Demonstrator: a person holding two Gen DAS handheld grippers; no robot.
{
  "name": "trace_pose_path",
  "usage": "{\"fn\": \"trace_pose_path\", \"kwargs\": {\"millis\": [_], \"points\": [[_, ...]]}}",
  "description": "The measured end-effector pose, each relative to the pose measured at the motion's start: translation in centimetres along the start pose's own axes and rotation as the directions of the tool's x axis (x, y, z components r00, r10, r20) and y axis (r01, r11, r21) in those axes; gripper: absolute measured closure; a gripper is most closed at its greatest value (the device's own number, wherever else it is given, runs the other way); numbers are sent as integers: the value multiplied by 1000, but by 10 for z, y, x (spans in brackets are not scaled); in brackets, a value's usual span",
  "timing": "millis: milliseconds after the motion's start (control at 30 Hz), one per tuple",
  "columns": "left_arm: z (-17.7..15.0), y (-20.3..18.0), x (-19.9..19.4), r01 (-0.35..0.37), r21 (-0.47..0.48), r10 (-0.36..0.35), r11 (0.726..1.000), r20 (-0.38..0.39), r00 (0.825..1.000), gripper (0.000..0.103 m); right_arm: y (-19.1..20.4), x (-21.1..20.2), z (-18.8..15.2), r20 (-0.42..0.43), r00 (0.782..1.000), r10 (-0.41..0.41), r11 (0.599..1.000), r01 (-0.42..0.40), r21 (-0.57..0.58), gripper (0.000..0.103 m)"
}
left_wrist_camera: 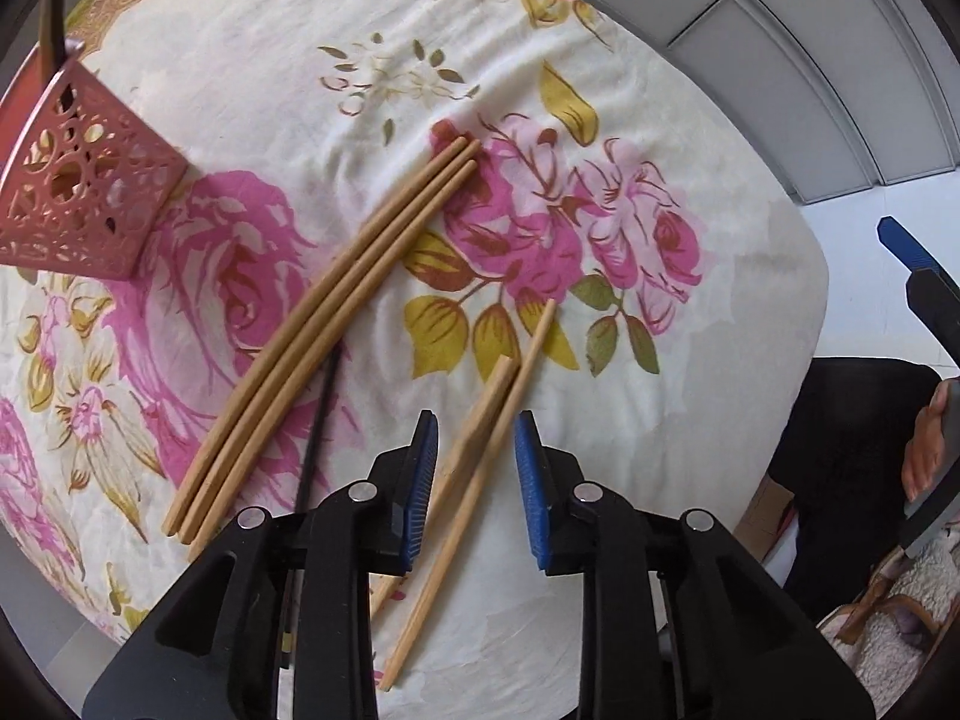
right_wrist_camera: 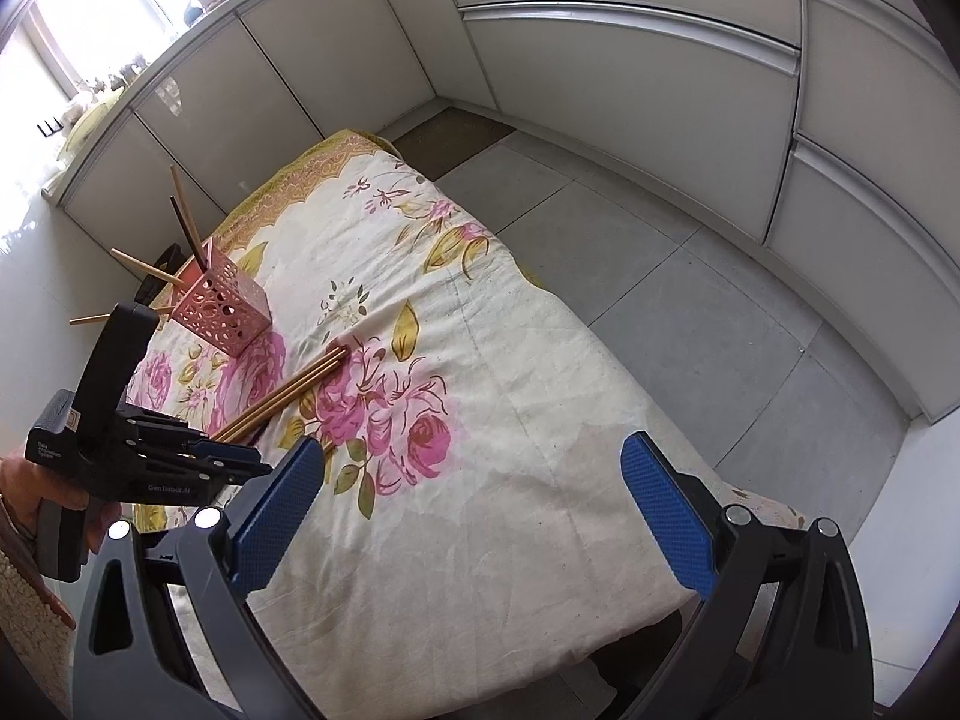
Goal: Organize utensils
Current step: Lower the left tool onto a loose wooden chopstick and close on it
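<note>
While much of the sorting remains to be done, a start can be judged from what is seen. A table draped with a floral cloth (right_wrist_camera: 480,420) is shown filling both views, with grey floor tiles and pale cabinet fronts beyond it. Near the far left part of the cloth a pink perforated holder (right_wrist_camera: 219,312) is stood, and several chopsticks are already lodged in it, leaning out at loose angles; that part of the task appears finished.

On the cloth, near the holder but apart from it, a bundle of three wooden chopsticks (left_wrist_camera: 324,336) is laid side by side, touching one another, with a thin dark stick (left_wrist_camera: 318,426) just beside them. Closer in, two further chopsticks (left_wrist_camera: 480,450) are laid, and these are straddled by the left gripper (left_wrist_camera: 477,480), which is pointed steeply down. Its blue pads are seen partly apart, with gaps on either side of the sticks, so nothing is judged to be clamped yet.

The right gripper (right_wrist_camera: 474,504) is held over bare cloth with its fingers spread wide and empty.

Six pieces in all are therefore left lying loose, and the nearest pair is judged the next to be lifted.
</note>
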State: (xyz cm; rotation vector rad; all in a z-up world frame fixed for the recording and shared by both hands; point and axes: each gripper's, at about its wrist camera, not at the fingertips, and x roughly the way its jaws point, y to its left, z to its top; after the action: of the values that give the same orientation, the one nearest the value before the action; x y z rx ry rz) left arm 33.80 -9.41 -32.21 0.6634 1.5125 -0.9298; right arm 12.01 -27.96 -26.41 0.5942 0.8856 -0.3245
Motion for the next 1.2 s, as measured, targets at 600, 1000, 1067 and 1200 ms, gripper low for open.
{"fn": "trace_pose_path", "kwargs": {"millis": [600, 1000, 1067, 1200], "points": [[0, 5, 11, -64, -39, 63, 997, -25, 998, 85, 5, 4, -3, -27, 1000, 12, 1000, -13, -12, 7], [-15, 34, -26, 54, -196, -34, 979, 100, 994, 81, 10, 2, -6, -22, 1000, 4, 999, -5, -32, 7], [-5, 22, -23, 35, -176, -21, 984, 84, 996, 81, 8, 2, -5, -25, 1000, 8, 1000, -8, -20, 7], [-1, 6, -14, 5, -134, 1, 991, 49, 999, 81, 7, 4, -4, -35, 999, 8, 1000, -9, -14, 7]]}}
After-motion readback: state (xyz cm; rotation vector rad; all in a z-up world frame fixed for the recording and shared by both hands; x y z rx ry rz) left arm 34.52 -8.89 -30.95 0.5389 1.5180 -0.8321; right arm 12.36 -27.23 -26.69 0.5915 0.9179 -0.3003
